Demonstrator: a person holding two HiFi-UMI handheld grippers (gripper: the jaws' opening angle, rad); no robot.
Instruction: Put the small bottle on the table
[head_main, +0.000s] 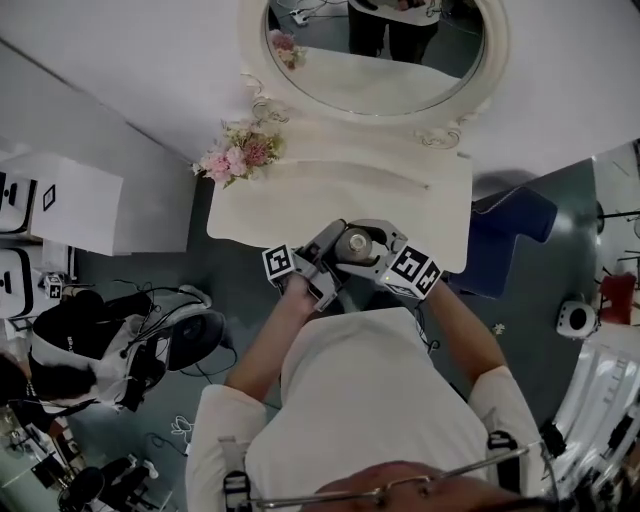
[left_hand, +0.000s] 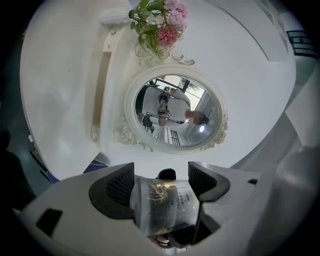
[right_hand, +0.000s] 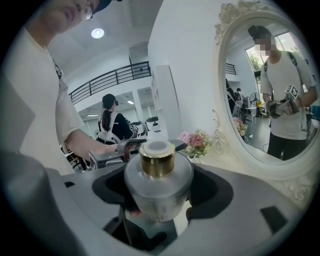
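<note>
The small bottle (head_main: 354, 244) is frosted clear glass with a gold cap. It hangs over the front edge of the white dressing table (head_main: 300, 205), between both grippers. My left gripper (head_main: 335, 250) comes in from the left and my right gripper (head_main: 375, 245) from the right. In the left gripper view the bottle's labelled body (left_hand: 162, 205) fills the gap of the left gripper (left_hand: 160, 181), touching both dark pads. In the right gripper view the bottle (right_hand: 157, 192) stands cap up inside the right gripper (right_hand: 162, 184), whose jaws press its sides.
An oval mirror (head_main: 375, 50) stands at the back of the table, with pink flowers (head_main: 240, 152) at its left corner. A blue seat (head_main: 510, 230) is to the right. White cabinets (head_main: 60, 200), black bags and cables (head_main: 100, 350) lie on the floor at left.
</note>
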